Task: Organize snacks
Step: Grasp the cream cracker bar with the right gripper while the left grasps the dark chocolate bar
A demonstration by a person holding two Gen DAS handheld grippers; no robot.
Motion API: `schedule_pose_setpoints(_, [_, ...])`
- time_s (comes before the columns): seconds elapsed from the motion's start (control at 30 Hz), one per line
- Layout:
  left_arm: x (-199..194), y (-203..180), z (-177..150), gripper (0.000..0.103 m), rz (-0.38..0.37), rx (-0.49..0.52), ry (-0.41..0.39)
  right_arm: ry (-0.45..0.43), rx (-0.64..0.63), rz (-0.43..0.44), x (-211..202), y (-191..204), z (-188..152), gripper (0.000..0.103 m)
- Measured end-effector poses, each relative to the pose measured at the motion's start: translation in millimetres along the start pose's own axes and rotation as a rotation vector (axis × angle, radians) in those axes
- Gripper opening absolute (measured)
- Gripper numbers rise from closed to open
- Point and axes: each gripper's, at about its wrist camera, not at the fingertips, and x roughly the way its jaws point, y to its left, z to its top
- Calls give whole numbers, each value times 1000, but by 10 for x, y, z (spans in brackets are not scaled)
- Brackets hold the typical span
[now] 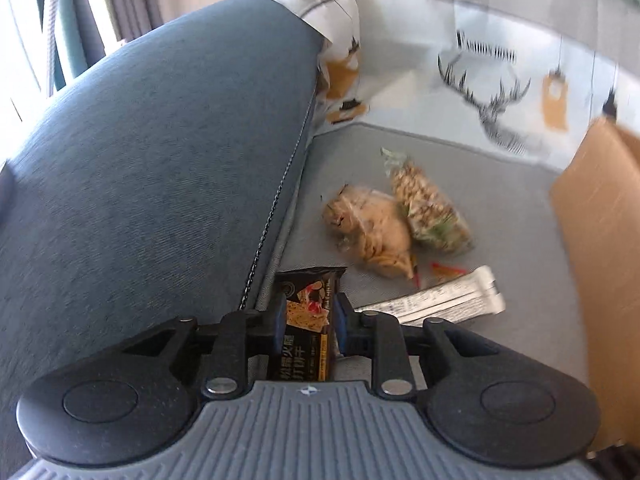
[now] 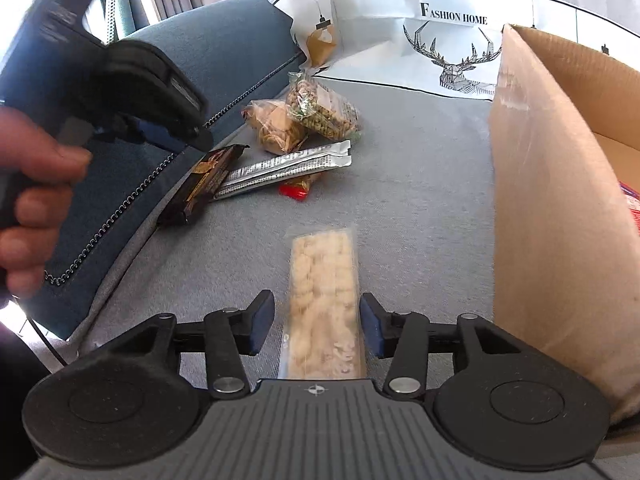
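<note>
A black cracker packet [image 1: 310, 284] lies on the grey sofa seat [image 2: 420, 160] against the blue armrest [image 1: 160, 140]. My left gripper [image 1: 310, 312] stands over its near end with a blue pad on each side, open, not clamped on it. In the right wrist view the left gripper [image 2: 186, 140] hovers just above that black packet [image 2: 204, 184]. A long clear packet of pale biscuits [image 2: 322, 276] lies flat on the seat. My right gripper [image 2: 316, 320] straddles it, open, with a gap at each pad.
Two silver sachets [image 2: 288, 166], a red sweet [image 2: 296, 190] and two clear snack bags [image 2: 276, 126] [image 2: 324, 112] lie behind the black packet. An open cardboard box [image 2: 552, 200] stands at the right. A white deer-print cushion [image 2: 440, 52] backs the seat. A person's hand [image 2: 32, 200] grips the left tool.
</note>
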Motion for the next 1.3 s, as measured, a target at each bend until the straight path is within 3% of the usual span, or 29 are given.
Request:
schedule_pose_setpoints(0.13, [174, -222, -14, 59, 68, 111, 60, 9, -3, 10, 43, 8, 26, 54])
schedule_pose_setpoints(0.3, [330, -351, -73, 62, 169, 192, 108, 29, -2, 14, 94, -3, 41, 58])
schedule_pose_setpoints(0.33, [334, -344, -75, 59, 178, 192, 112, 34, -2, 12, 103, -3, 41, 58])
schedule_pose_setpoints(0.37, [337, -331, -80, 45, 183, 191, 117, 38, -1, 11, 116, -4, 42, 58])
schedule_pose_setpoints(0.43, [360, -293, -99, 29, 173, 177, 143, 45, -1, 6, 133, -8, 36, 58])
schedule_pose_setpoints(0.57, [262, -232, -114, 18, 147, 174, 105, 43, -13, -1, 138, 9, 19, 58])
schedule_pose_setpoints(0.63, [182, -205, -128, 18, 109, 152, 82, 41, -22, -5, 133, 22, 5, 55])
schedule_pose_setpoints(0.7, [66, -179, -143, 15, 62, 131, 49, 34, -35, -11, 116, 26, -13, 39])
schedule_pose_setpoints(0.8, [-140, -125, -144, 14, -26, 89, -25, 26, -26, -11, 85, 14, -28, 38])
schedule_pose_setpoints(0.9, [-307, -29, -157, 14, -163, 22, -62, 12, -17, -21, 43, 13, -38, 38])
schedule_pose_setpoints(0.97, [-319, 19, -165, 14, -278, -29, -30, 2, -13, -22, 13, 12, -38, 38])
schedule_pose_setpoints(1.07, [-198, 37, -186, 14, -440, -96, 89, 0, -10, -19, -16, 15, -44, 38])
schedule_pose_setpoints(1.13, [-138, 37, -217, 15, -438, -108, 138, 1, -10, -16, -22, 23, -45, 38])
schedule_pose_setpoints(1.2, [-113, 71, -221, 19, -377, -124, 151, 4, -7, -11, -21, 22, -38, 40])
schedule_pose_setpoints(1.3, [-67, 176, -198, 32, -312, -189, 158, 5, -10, -16, -7, 27, -32, 41])
